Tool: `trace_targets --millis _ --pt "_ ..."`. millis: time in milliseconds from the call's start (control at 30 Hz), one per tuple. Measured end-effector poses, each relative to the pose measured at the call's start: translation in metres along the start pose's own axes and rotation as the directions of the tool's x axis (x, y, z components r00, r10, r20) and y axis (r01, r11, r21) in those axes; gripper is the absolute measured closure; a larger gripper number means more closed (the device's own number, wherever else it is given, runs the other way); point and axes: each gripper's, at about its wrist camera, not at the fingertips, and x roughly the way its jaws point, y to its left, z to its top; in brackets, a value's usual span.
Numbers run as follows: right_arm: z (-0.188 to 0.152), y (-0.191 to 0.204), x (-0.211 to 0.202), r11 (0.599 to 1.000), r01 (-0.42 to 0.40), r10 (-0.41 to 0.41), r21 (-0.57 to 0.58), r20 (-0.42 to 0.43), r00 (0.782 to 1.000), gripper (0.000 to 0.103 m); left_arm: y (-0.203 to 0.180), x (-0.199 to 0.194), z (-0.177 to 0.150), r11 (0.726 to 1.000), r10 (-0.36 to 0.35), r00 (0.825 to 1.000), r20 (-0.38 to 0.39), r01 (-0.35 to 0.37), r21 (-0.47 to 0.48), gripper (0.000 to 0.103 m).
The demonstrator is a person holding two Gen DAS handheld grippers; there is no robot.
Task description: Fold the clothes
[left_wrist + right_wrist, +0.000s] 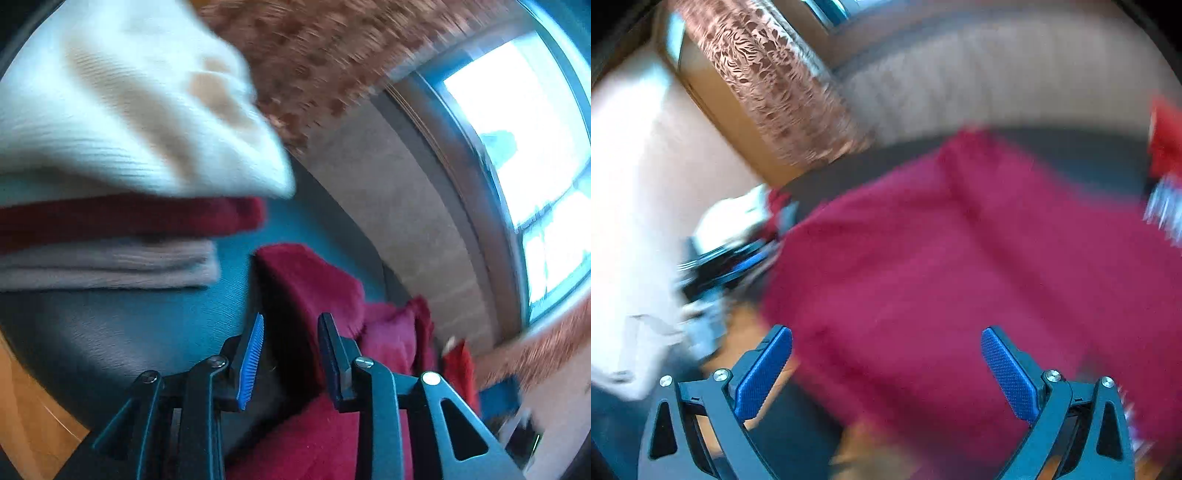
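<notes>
The left gripper point(290, 328) has its jaws drawn close together on a fold of the crimson garment point(314, 288), pinching the cloth so that it rises in a peak between the blue-ribbed pad and the dark one. Behind and to the left sits a stack of folded clothes point(110, 221) on the dark teal surface point(147, 325): a cream ribbed knit point(122, 122) on top, a dark red piece point(129, 218) under it, and a pale grey-beige one point(110, 266) at the bottom. A bright window point(528, 147) and a brown patterned curtain point(314, 55) fill the far side. In the right wrist view, heavily blurred, the right gripper point(886, 365) holds its jaws spread wide and grips nothing, with the crimson garment point(942, 258) lying broad just ahead of its blue pads.
</notes>
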Motion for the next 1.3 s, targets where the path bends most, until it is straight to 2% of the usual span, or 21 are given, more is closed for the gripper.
trace_targets --millis 67,133,267,367,400,433,467,500,533,600,633,700,833,867,900,967,1033,1133,1167,1233,1300 --pt "0.028 -0.001 0.019 0.971 0.211 -0.206 -0.109 0.058 0.977 0.0 -0.01 0.009 -0.004 0.998 0.009 0.999 -0.037 -0.007 0.063 0.073" --pt "0.046 -0.014 0.038 0.941 0.308 -0.3 -0.141 0.071 0.951 0.0 -0.019 0.017 -0.007 0.995 -0.022 0.997 -0.072 0.029 0.095 0.073" --pt "0.072 -0.039 0.084 0.947 0.296 -0.299 -0.126 -0.006 0.954 0.001 -0.045 0.028 -0.004 0.986 -0.054 0.996 -0.078 0.065 0.156 0.069" --pt "0.072 -0.044 0.117 0.939 0.306 -0.321 -0.159 -0.072 0.945 0.001 -0.062 0.035 0.005 0.98 -0.062 0.994 -0.085 0.077 0.185 0.067" --pt "0.069 -0.047 0.126 0.938 0.308 -0.325 -0.161 -0.09 0.941 0.007 -0.067 0.037 0.008 0.977 -0.059 0.995 -0.085 0.075 0.2 0.066" --pt "0.067 -0.049 0.132 0.938 0.307 -0.325 -0.158 -0.098 0.941 0.008 -0.072 0.038 0.01 0.974 -0.056 0.995 -0.085 0.073 0.216 0.064" --pt "0.072 -0.051 0.129 0.944 0.3 -0.312 -0.14 -0.076 0.947 0.015 -0.077 0.039 0.013 0.971 -0.051 0.995 -0.088 0.071 0.229 0.064" --pt "0.073 -0.053 0.126 0.945 0.299 -0.31 -0.133 -0.066 0.949 0.035 -0.081 0.041 0.015 0.968 -0.043 0.994 -0.096 0.065 0.241 0.064" --pt "0.075 -0.056 0.121 0.948 0.292 -0.302 -0.128 -0.061 0.951 0.042 -0.084 0.042 0.016 0.967 -0.034 0.994 -0.103 0.059 0.249 0.064" --pt "0.081 -0.064 0.112 0.95 0.287 -0.297 -0.126 -0.064 0.953 0.08 -0.088 0.045 0.019 0.964 -0.01 0.993 -0.116 0.041 0.262 0.064" --pt "0.084 -0.07 0.106 0.945 0.299 -0.309 -0.132 -0.061 0.949 0.081 -0.09 0.044 0.02 0.962 -0.006 0.993 -0.121 0.039 0.27 0.064" --pt "0.092 -0.086 0.088 0.918 0.369 -0.375 -0.146 -0.017 0.927 0.081 -0.091 0.041 0.02 0.959 -0.002 0.993 -0.12 0.036 0.283 0.064" --pt "0.116 -0.148 0.043 0.84 0.541 -0.539 -0.038 0.046 0.841 0.08 -0.099 0.039 0.031 0.952 0.006 0.995 -0.096 0.023 0.304 0.063" --pt "0.118 -0.167 0.033 0.823 0.569 -0.569 0.008 0.039 0.822 0.076 -0.103 0.041 0.035 0.948 0.01 0.996 -0.091 0.019 0.316 0.062" --pt "0.119 -0.182 0.029 0.815 0.577 -0.578 0.046 0.016 0.816 0.06 -0.108 0.043 0.039 0.943 0.015 0.996 -0.086 0.015 0.332 0.059" --pt "0.116 -0.201 0.023 0.824 0.552 -0.555 0.131 -0.012 0.832 0.039 -0.119 0.054 0.049 0.924 0.063 0.996 -0.07 -0.032 0.382 0.056" --pt "0.111 -0.214 0.018 0.833 0.513 -0.522 0.206 -0.016 0.853 0.038 -0.131 0.065 0.059 0.898 0.118 0.992 -0.05 -0.086 0.433 0.056" --pt "0.104 -0.199 0.011 0.831 0.522 -0.536 0.193 0.031 0.843 0.037 -0.158 0.088 0.07 0.85 0.113 0.992 -0.053 -0.069 0.522 0.055" --pt "0.101 -0.187 0.007 0.836 0.517 -0.536 0.184 0.071 0.841 0.037 -0.169 0.098 0.07 0.822 0.118 0.992 -0.052 -0.068 0.566 0.055" --pt "0.097 -0.158 0.0 0.875 0.458 -0.48 0.157 0.16 0.863 0.032 -0.19 0.124 0.064 0.753 0.135 0.988 -0.074 -0.054 0.656 0.052" --pt "0.095 -0.131 -0.001 0.912 0.391 -0.409 0.121 0.217 0.886 0.022 -0.208 0.154 0.053 0.69 0.147 0.98 -0.135 -0.004 0.724 0.048"
